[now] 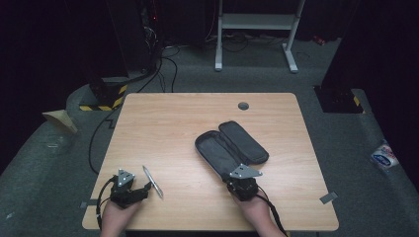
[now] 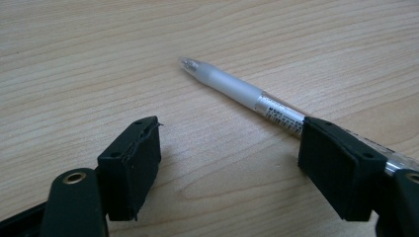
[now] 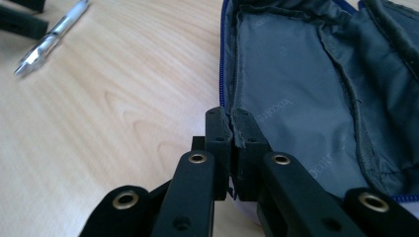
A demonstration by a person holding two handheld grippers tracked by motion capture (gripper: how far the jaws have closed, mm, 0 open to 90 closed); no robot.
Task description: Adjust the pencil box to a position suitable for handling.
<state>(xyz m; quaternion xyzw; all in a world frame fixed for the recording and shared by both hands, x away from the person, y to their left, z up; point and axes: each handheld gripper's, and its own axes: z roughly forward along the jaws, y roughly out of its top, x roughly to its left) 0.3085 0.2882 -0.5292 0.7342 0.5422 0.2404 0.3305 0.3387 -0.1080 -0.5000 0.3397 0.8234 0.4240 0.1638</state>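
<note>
Lying near the table's [image 1: 168, 113] left front corner, the pen [image 2: 237, 89] sits beside the wide-open, empty left gripper [image 2: 230, 158]; the right gripper [image 3: 231, 129] (jaws pressed together) meets the open pencil case's [image 3: 296, 74] near rim.

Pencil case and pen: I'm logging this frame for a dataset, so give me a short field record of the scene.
surface: wooden table
pencil case: unzipped, lying open flat, inside looks empty
pen: flat on the table, outside the case
left gripper: open, one jaw against the pen, no grip
right gripper: shut, holding nothing visible, at the case's near edge
</note>
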